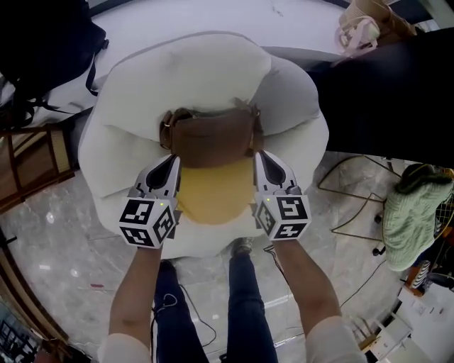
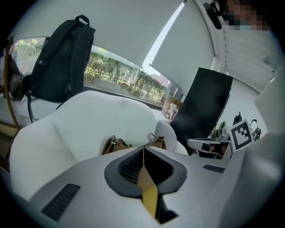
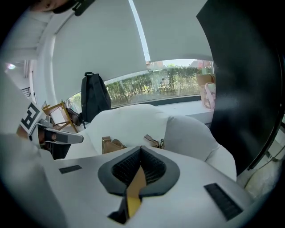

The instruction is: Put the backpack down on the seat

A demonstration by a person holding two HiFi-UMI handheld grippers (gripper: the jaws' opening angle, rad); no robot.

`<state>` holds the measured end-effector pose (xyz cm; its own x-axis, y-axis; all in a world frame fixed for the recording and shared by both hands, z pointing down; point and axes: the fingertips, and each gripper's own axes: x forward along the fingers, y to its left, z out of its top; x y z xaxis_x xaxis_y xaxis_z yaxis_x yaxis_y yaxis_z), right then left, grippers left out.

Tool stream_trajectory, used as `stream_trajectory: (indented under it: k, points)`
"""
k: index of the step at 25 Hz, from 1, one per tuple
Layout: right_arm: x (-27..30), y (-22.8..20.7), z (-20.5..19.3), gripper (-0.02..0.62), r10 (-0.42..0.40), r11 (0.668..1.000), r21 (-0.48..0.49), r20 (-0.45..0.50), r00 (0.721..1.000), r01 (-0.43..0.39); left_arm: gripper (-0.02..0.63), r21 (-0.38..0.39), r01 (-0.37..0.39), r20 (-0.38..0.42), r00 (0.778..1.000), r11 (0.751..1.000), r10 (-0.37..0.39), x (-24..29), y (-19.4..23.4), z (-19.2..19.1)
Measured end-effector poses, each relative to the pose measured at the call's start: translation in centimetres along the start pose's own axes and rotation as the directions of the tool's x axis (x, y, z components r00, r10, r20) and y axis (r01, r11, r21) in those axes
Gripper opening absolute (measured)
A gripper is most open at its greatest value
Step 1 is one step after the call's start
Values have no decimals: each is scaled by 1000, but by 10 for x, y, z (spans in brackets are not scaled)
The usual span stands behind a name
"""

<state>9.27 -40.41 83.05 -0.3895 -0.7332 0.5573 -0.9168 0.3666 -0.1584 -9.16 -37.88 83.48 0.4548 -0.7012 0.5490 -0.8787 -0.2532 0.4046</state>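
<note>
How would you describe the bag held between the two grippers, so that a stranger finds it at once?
Find the big white armchair in the middle of the head view. At its seat, the left gripper and the right gripper pinch a backpack by its two sides. It is brown on top and yellow below, unlike the black backpack on the ledge behind.

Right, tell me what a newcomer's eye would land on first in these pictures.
First, the brown and yellow backpack at the centre of the head view, over the big white armchair. The left gripper and the right gripper are each shut on one of its side edges. Next, a black backpack stands dark against the window, behind the armchair to the left.
</note>
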Motion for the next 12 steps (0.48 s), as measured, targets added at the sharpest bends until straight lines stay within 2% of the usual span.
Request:
stream_trajectory:
  k: [12]
  points:
    - [-66,20,47,29,3,999,50,38,999,-5,38,-9,19,11,1000,1000,-19,-58,-35,36]
